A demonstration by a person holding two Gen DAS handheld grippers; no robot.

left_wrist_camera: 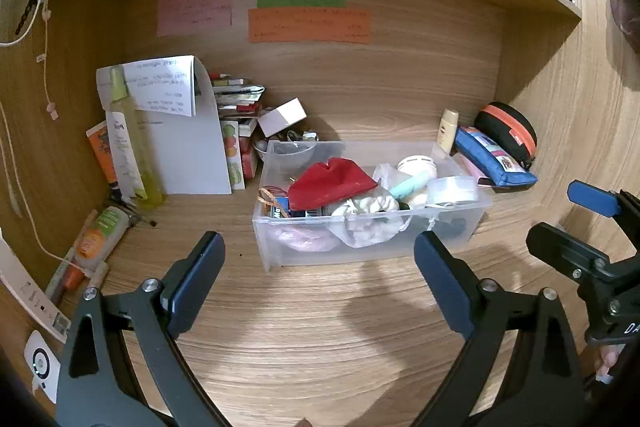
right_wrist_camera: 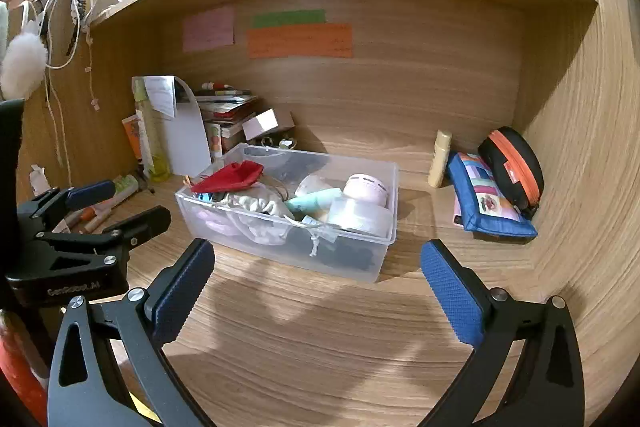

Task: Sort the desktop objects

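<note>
Both grippers, left (left_wrist_camera: 320, 267) and right (right_wrist_camera: 316, 267), are spread wide, holding nothing, above the bare wooden desk (left_wrist_camera: 320, 327). Just past them sits the clear bin (left_wrist_camera: 372, 243) stuffed with odds and ends, red pouch (left_wrist_camera: 330, 183) on top. Blue pouch (right_wrist_camera: 486, 199) further back right.

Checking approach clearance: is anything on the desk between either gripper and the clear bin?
Nothing visible. Bare desk lies between the left gripper and the bin, and between the right gripper and it. Both jaws are open and empty.
</note>
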